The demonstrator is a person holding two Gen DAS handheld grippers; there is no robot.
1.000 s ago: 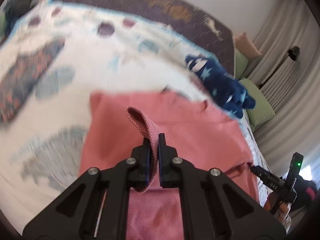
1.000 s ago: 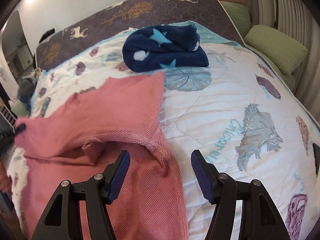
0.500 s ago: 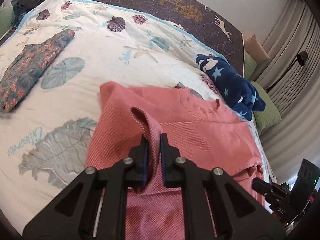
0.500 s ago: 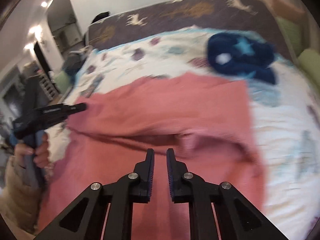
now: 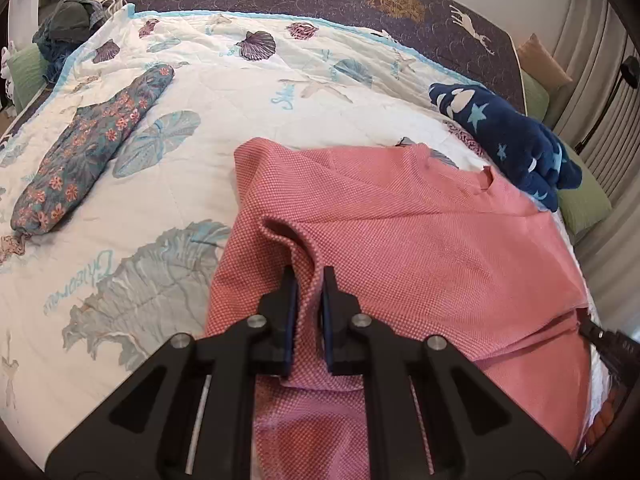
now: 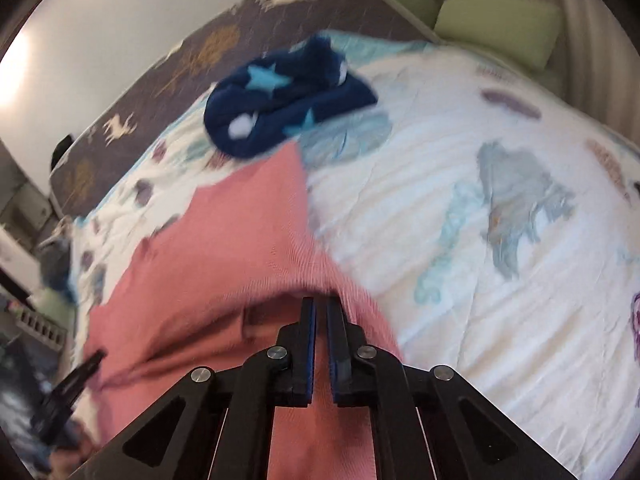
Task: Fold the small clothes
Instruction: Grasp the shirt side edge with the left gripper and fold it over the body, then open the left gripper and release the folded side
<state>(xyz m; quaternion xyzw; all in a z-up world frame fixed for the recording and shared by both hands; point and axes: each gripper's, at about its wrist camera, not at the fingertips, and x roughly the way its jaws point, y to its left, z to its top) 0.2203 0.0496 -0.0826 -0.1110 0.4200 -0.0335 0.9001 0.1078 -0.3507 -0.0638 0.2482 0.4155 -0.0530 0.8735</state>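
Quilt [image 5: 208, 168] open leftward; pink top [image 5: 420, 240] edge apparently pinched both sides.

Left claw [image 5: 307, 280] pinching a raised fold of pink shirt [image 5: 420, 248] on the seashell bedspread [image 5: 240, 92].

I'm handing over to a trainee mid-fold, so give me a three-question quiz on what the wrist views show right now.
1. True or false: the left tongs are pinching a raised fold of the pink knitted garment.
2. Which item lies just beyond the pink garment's far edge in the right wrist view: (a) the rolled floral-print cloth, (b) the navy fleece bundle with stars, (c) the green pillow?
3. What covers the bed under the clothes?

Key
1. True.
2. b.
3. A white quilt with seashell prints.
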